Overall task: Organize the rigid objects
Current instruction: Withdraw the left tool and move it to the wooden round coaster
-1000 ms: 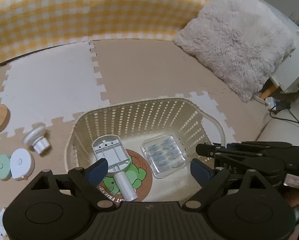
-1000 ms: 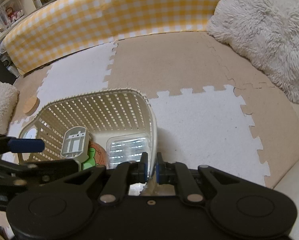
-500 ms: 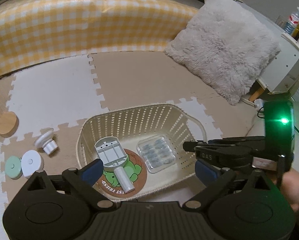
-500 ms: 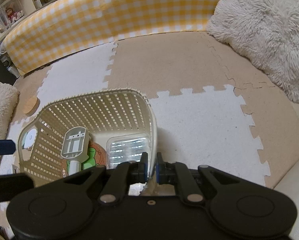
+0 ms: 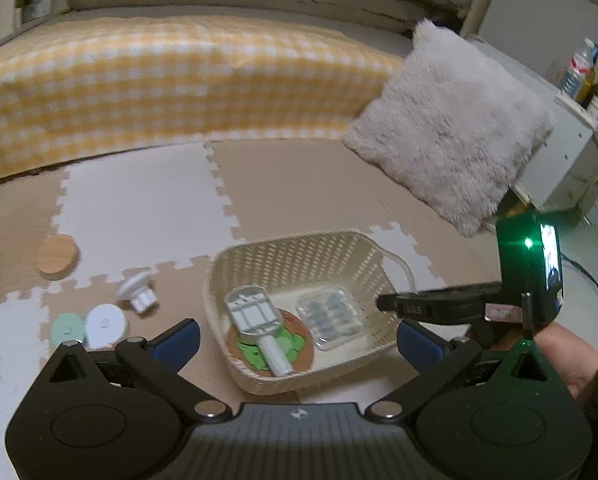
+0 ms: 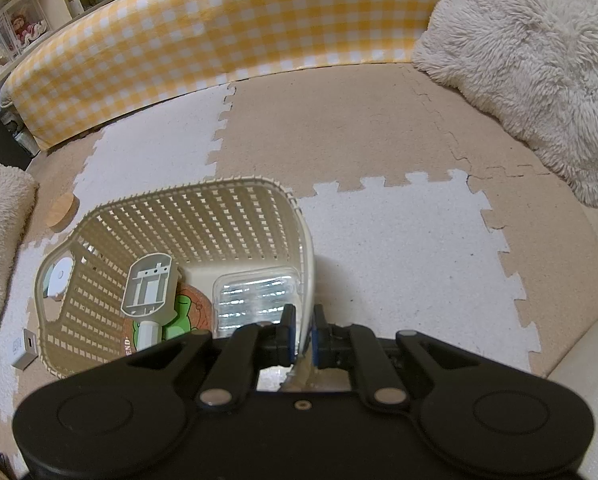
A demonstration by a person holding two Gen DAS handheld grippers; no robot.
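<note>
Left wrist view: the left gripper (image 5: 297,340), fingers spread and empty, hangs above the cream basket (image 5: 259,376) at lower centre; a wooden disc (image 5: 57,257) and white pieces (image 5: 105,325) lie at left. Right wrist view, closer in: the right gripper (image 6: 303,334) is clamped on the basket's near rim (image 6: 307,264), with a grey paddle-shaped tool (image 6: 148,285) and clear case (image 6: 255,300) inside.

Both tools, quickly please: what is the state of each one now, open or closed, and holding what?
Left tool: open, holding nothing, above the floor near the basket.
Right tool: closed on the basket's rim.
</note>
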